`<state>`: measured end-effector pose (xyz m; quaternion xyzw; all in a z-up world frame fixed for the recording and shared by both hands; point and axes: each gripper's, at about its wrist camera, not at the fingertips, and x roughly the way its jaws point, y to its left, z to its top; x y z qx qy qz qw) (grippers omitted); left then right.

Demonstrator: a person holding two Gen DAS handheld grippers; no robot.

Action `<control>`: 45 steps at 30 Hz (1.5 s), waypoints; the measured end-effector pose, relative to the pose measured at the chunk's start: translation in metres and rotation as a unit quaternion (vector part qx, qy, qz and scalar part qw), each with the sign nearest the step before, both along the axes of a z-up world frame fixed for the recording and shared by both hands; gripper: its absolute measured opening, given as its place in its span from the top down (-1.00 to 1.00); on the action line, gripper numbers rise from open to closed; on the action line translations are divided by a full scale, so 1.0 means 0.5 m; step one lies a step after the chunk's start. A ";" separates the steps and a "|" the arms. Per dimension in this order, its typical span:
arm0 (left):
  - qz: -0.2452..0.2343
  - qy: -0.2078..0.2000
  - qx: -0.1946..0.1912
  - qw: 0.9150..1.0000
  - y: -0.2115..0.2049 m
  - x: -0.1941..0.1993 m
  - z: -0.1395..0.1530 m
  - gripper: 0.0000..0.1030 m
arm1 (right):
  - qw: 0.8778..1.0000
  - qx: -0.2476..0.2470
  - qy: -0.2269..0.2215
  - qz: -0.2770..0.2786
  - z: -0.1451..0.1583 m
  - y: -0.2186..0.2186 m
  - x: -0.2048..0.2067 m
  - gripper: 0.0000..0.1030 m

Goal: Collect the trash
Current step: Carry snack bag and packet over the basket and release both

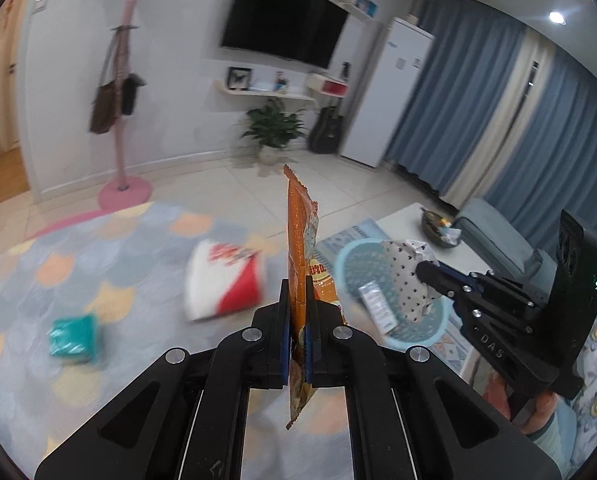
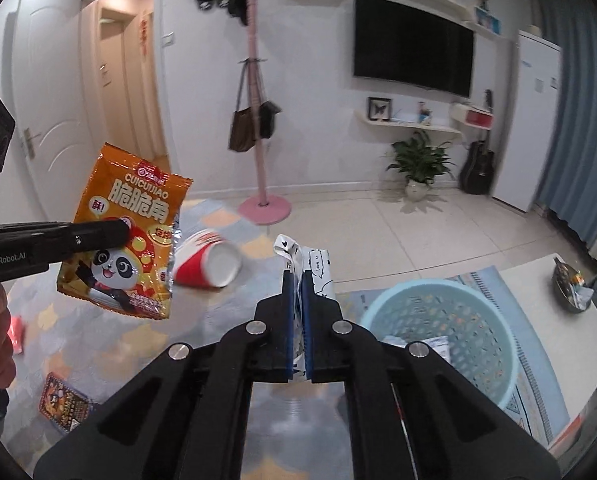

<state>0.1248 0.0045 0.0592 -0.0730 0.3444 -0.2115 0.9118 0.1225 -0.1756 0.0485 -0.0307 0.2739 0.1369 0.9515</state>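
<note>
Looking from left to right, I see a pink coat stand (image 2: 263, 120) by the white wall, a black TV (image 2: 413, 56), a potted plant (image 2: 418, 164), a guitar (image 2: 477, 170) and blue curtains (image 1: 498, 112). A soft rug (image 1: 78, 264) with colored patches covers the tile floor. A teal packet (image 1: 74, 338) and a red and white paper cup (image 2: 206, 260) lie on the rug. My left gripper (image 1: 297, 312) is pinched tight on an orange snack bag (image 2: 126, 232), held up in the air. My right gripper (image 2: 297, 300) is clamped on a white crumpled wrapper (image 2: 318, 264), just beside the light blue basket (image 2: 494, 320).
</note>
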 end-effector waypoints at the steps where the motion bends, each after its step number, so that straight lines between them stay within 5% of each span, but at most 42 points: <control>1: -0.009 0.000 -0.001 1.000 -0.017 0.007 0.003 0.93 | 1.000 0.003 -0.003 -0.010 0.003 -0.020 0.000 0.95; 13: -0.087 0.043 0.003 0.995 -0.241 0.115 -0.033 0.93 | 0.994 0.047 0.008 -0.103 -0.017 -0.214 0.021 0.95; 28: -0.100 0.125 0.053 0.986 -0.411 0.207 -0.169 0.86 | 0.965 0.126 0.129 -0.193 -0.183 -0.369 0.106 0.95; 31: -0.103 0.128 0.056 0.985 -0.422 0.208 -0.173 0.49 | 0.959 0.132 0.148 -0.203 -0.205 -0.383 0.120 0.91; 33: -0.096 0.129 0.063 0.985 -0.420 0.200 -0.174 -0.04 | 0.956 0.138 0.155 -0.206 -0.214 -0.391 0.121 0.75; 34: -0.094 0.128 0.061 0.985 -0.415 0.196 -0.172 -0.15 | 0.956 0.140 0.156 -0.205 -0.216 -0.391 0.118 0.48; 35: -0.093 0.126 0.056 0.986 -0.410 0.192 -0.170 -0.32 | 0.956 0.140 0.156 -0.205 -0.217 -0.391 0.115 -0.02; 36: -0.090 0.124 0.054 0.987 -0.404 0.189 -0.168 -0.43 | 0.956 0.135 0.150 -0.211 -0.215 -0.390 0.108 -0.24; 45: -0.078 0.102 0.048 0.991 -0.344 0.150 -0.126 -0.52 | 0.955 0.145 0.152 -0.208 -0.191 -0.377 0.087 -0.31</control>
